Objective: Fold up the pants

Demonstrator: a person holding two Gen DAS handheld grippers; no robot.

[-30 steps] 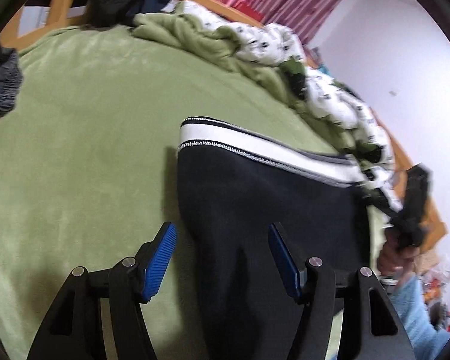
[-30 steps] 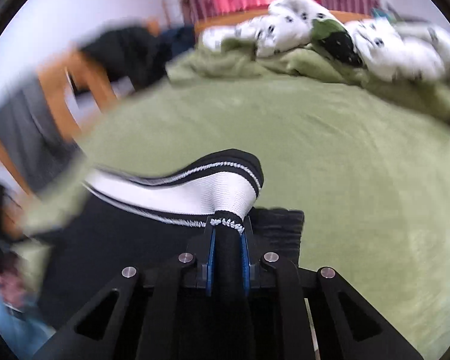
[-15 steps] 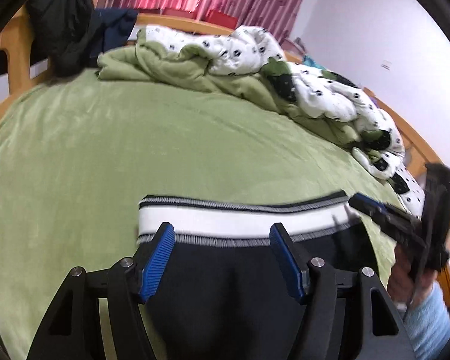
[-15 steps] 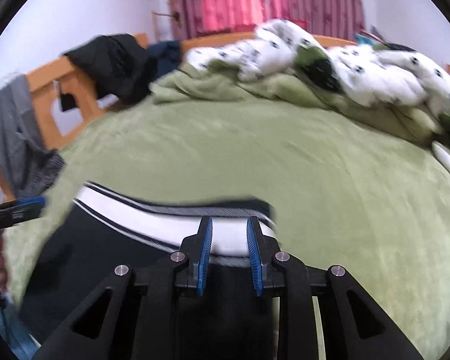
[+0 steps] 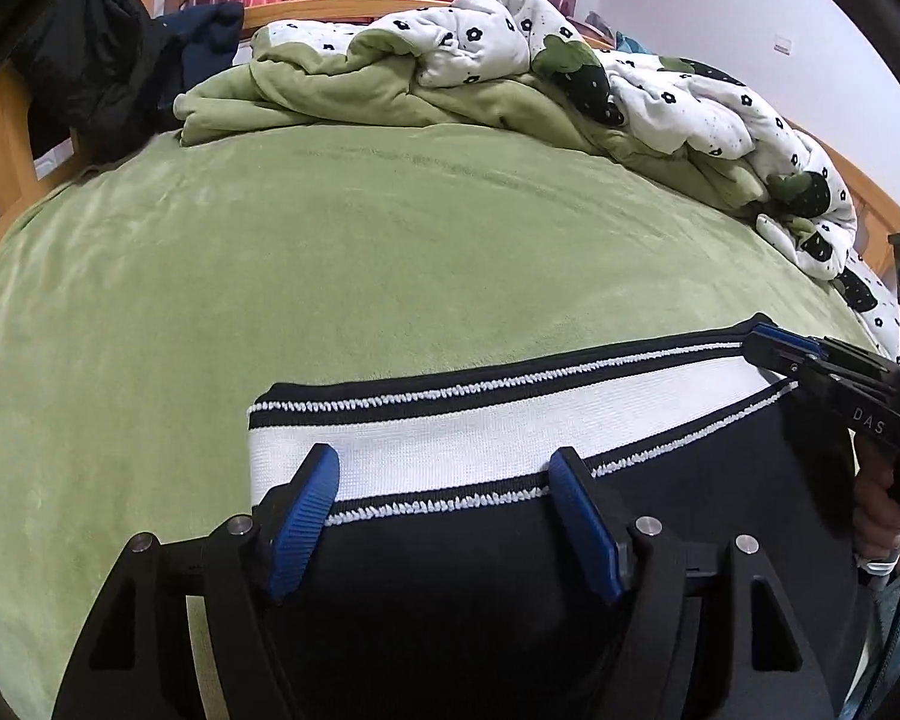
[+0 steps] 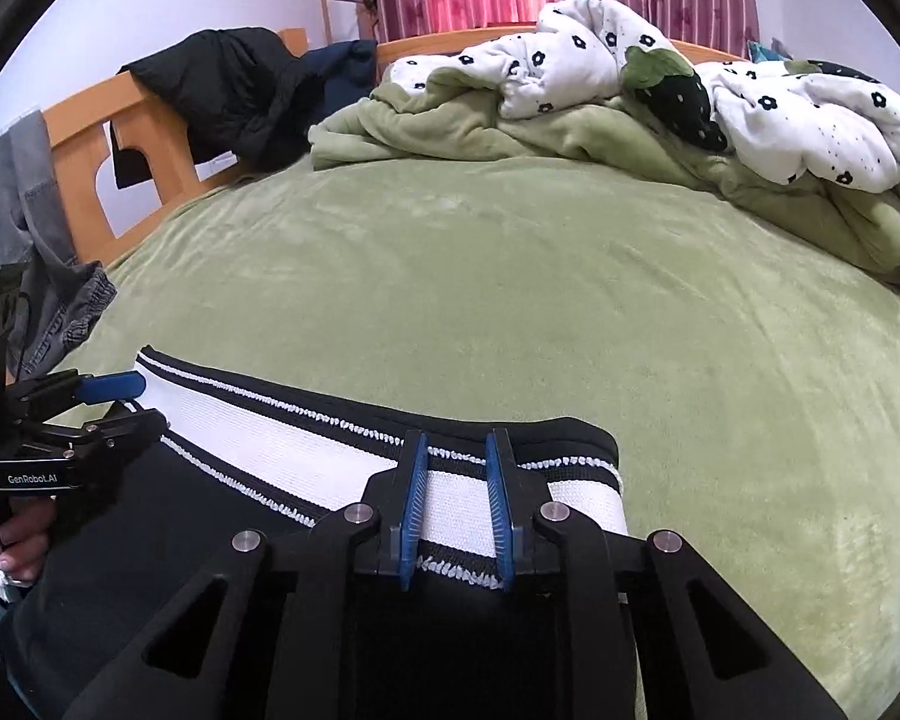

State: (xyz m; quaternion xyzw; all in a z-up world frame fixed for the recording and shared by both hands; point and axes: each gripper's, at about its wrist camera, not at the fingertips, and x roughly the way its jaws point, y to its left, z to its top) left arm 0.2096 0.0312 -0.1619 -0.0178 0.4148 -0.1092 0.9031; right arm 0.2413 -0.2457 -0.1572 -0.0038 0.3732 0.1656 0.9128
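- A green bed [image 5: 342, 276] is seen, with a rumpled blanket [image 5: 570, 78] piled at its far side
- Dark pants [image 5: 450, 552] are laid flat at the near edge of the bed, the white waistband [image 5: 480, 426] facing the blanket
- The left gripper [image 5: 444, 510] is spread wide over the waistband, nothing pinched
- The right gripper [image 6: 456, 504] is parted a little over the other end, nothing pinched

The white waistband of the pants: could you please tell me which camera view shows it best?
The left wrist view: the waistband runs nearly whole across the frame, both striped edges visible, from its left corner to the right hand-held gripper. In the right wrist view the waistband is partly hidden by that gripper's fingers.
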